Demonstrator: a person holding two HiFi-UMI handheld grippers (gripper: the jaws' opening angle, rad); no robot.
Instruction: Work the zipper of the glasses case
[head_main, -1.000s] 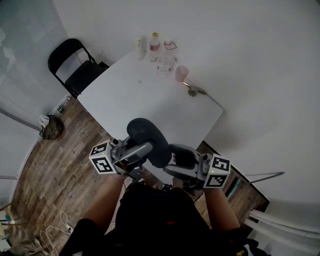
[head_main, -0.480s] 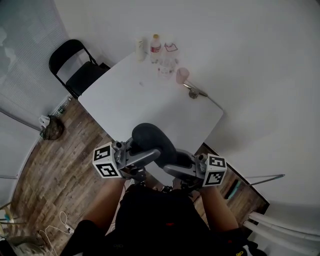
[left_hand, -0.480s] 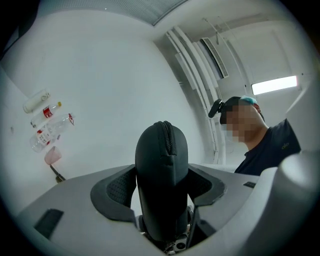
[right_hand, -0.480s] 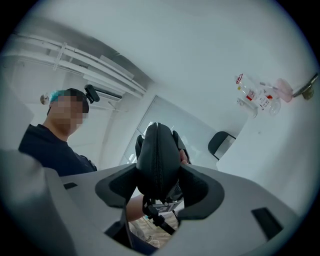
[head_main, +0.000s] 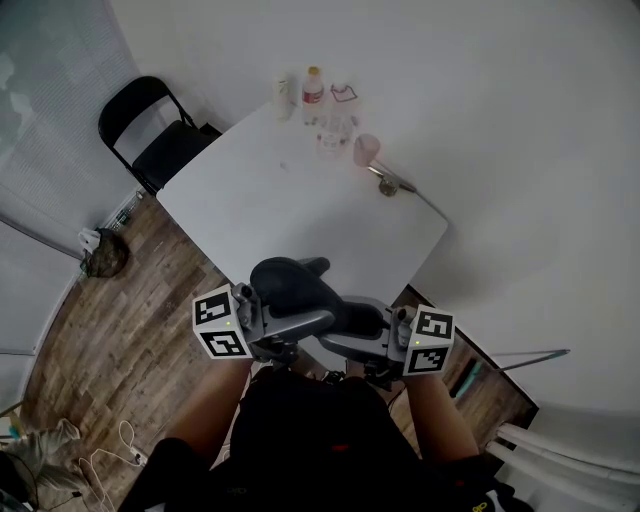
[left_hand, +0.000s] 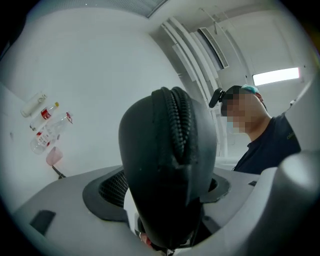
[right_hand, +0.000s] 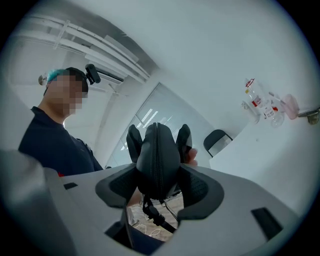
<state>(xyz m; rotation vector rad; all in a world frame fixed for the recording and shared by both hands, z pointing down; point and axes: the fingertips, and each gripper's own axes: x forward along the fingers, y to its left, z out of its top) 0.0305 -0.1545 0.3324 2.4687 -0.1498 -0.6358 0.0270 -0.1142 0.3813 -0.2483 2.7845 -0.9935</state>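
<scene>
The glasses case is a matte black, pod-shaped shell with rounded ends and a smooth, faintly grained skin. A ribbed black zipper runs along its seam, and its teeth are meshed shut wherever they show. The case hangs in the air between the left tongs and the right tongs. They face each other from its two ends, just short of the near edge of the white counter.

Both are smooth grey plastic with dark, mesh-textured pads. The right tongs have just been closing and pinch the case, with a pad pressed to each broad side and the seam facing their camera. The left tongs have just been opening and stand spread wide. The case sits between them, but in the right gripper view their dark tips flank it loosely, with a sliver of light on one side.

A short dark cord dangles below the case, under the right tongs.

Well beyond the tongs, at the counter's far side, stand clear plastic bottles and a pink cup. A black folding chair stands out past the left tongs on a wood-plank floor.
</scene>
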